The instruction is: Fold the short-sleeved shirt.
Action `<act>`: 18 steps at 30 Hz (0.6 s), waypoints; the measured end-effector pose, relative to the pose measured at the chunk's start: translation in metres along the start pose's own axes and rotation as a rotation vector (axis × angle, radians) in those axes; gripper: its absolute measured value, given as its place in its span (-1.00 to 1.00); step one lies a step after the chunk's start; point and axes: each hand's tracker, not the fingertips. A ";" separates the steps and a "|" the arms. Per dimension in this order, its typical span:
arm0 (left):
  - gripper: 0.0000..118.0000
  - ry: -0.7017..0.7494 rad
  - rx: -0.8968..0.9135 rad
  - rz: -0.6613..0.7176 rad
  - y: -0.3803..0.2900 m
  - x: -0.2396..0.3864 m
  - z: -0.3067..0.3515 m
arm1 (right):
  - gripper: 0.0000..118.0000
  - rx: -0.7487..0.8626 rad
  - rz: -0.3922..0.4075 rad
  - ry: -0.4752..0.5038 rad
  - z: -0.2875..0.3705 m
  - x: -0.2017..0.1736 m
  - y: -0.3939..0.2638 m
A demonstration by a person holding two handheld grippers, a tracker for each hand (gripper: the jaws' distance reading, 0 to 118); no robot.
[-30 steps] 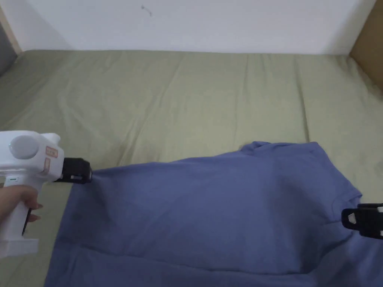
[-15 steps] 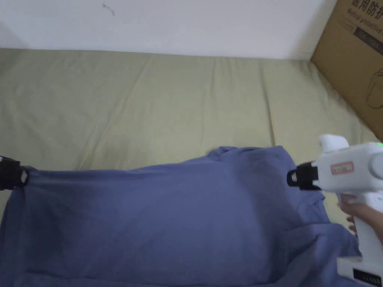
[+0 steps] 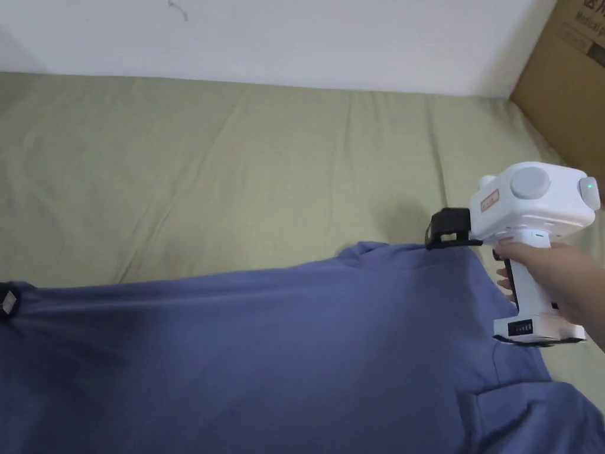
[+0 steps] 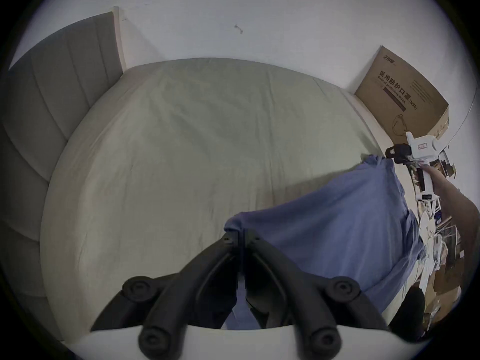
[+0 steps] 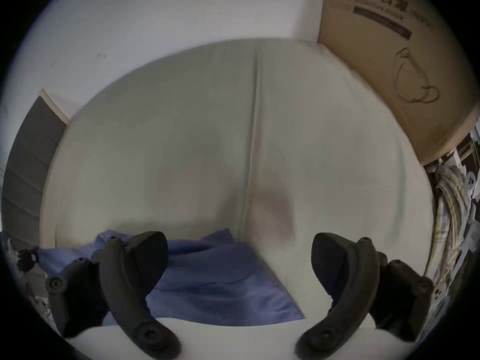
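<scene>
A blue short-sleeved shirt [image 3: 307, 349] lies spread across the near part of the green bed sheet [image 3: 266, 165], with a sleeve at the lower right. My left gripper [image 3: 6, 301] sits at the shirt's left corner. In the left gripper view it [image 4: 240, 235] is shut on a bunched bit of the shirt [image 4: 337, 230]. A hand holds my white right gripper [image 3: 442, 236] at the shirt's far edge near the collar. In the right gripper view it [image 5: 239, 248] is open, with the shirt [image 5: 213, 287] under it and nothing between the jaws.
A big cardboard box [image 3: 567, 88] stands at the bed's far right corner against the white wall. A grey padded headboard [image 4: 52, 93] bounds the bed on the left. Loose clutter [image 4: 259, 248] lies beyond the bed's right side. Bare sheet stretches behind the shirt.
My right gripper has gone from the shirt's right shoulder up to its far edge by the collar. The left gripper still holds the left corner. The head camera has shifted.
</scene>
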 end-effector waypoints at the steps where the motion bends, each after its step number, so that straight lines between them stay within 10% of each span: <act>1: -0.99 0.001 -0.002 -0.001 0.000 0.001 -0.001 | 0.86 0.007 0.006 0.004 -0.002 -0.001 -0.004; 5: -0.99 -0.002 -0.015 -0.003 -0.001 0.001 -0.002 | -0.91 0.027 -0.002 0.079 0.015 0.003 -0.011; 18: -0.99 -0.071 0.052 0.024 -0.008 -0.007 0.055 | -0.92 0.182 -0.002 0.190 0.176 0.046 -0.081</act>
